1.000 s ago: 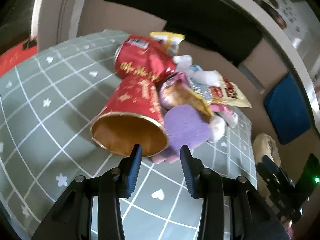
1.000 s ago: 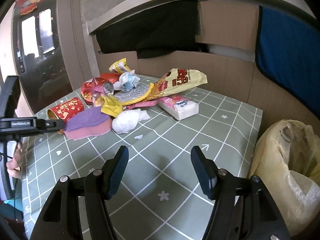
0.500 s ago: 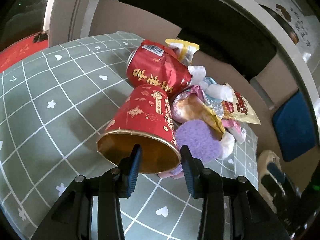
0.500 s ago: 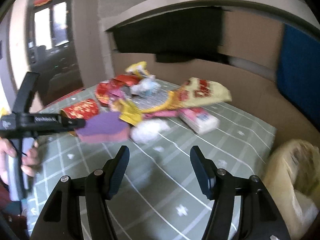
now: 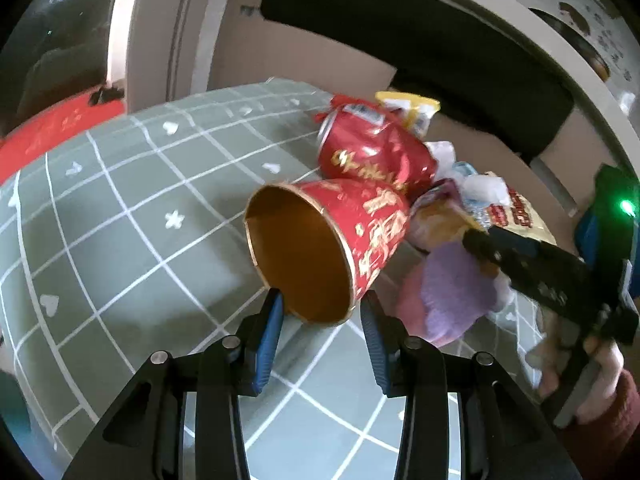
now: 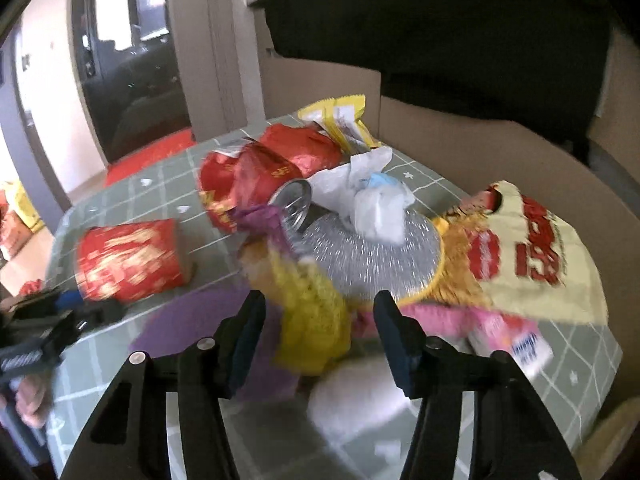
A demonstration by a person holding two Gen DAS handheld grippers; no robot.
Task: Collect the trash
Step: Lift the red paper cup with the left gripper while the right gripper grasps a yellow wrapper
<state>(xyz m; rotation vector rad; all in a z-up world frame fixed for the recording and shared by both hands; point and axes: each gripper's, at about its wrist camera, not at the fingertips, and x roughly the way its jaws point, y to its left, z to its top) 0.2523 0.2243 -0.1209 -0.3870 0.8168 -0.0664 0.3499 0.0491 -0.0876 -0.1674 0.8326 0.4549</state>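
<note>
Thin red paper cup (image 5: 332, 240) between parted left gripper (image 5: 320, 320) jaws, may crush; right gripper (image 6: 320, 332) parted over pile.

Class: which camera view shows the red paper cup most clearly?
The left wrist view. There the red paper cup lies on its side, sharp and close, its gold inside facing the open left gripper. The right wrist view shows only its blurred red outside.
</note>
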